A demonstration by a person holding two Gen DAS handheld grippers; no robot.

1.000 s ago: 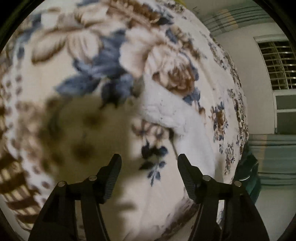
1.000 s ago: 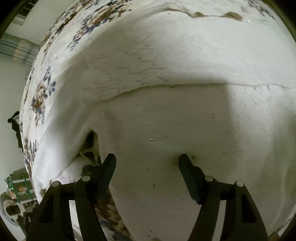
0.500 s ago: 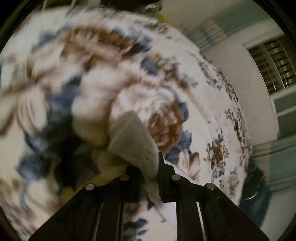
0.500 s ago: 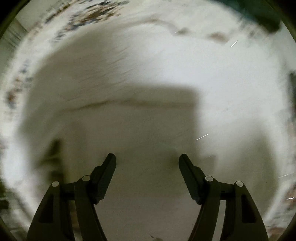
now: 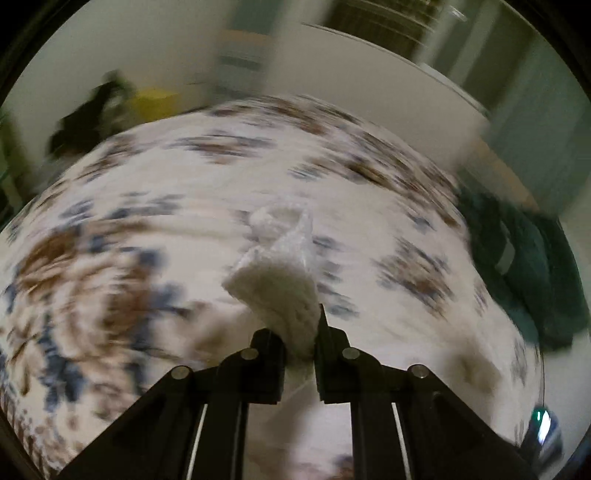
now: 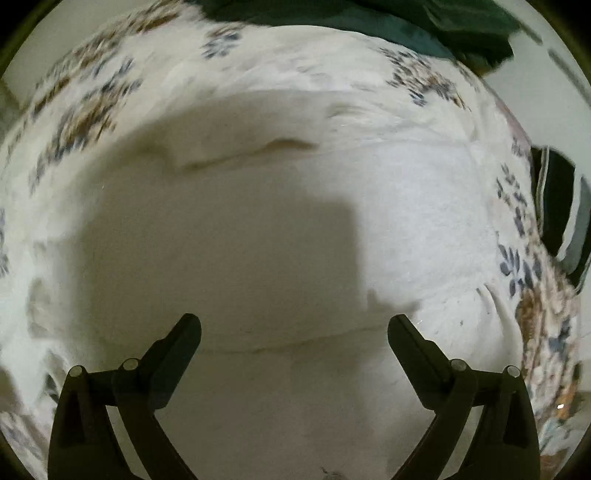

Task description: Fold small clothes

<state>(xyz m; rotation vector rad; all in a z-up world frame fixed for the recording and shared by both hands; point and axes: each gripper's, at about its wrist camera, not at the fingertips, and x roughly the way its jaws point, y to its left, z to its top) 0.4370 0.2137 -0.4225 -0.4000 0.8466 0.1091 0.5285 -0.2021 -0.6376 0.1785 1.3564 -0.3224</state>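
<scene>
A white textured garment lies spread on a floral bedspread. In the left wrist view my left gripper [image 5: 300, 332] is shut on a corner of the white garment [image 5: 280, 284], which stands up bunched between the fingers above the bedspread [image 5: 110, 266]. In the right wrist view my right gripper [image 6: 294, 326] is open and empty, just above the flat middle of the white garment [image 6: 406, 192], in shadow. A fold edge runs across the cloth just ahead of the fingertips.
A dark green garment [image 5: 524, 266] lies at the bed's right side; it also shows at the top of the right wrist view [image 6: 369, 14]. A dark striped cloth [image 6: 557, 214] lies at the right edge. Walls and a yellow object [image 5: 155, 103] stand beyond the bed.
My left gripper closed on the garment corner and lifted it, swinging to face across the bed. My right gripper stayed open and shifted over the white cloth.
</scene>
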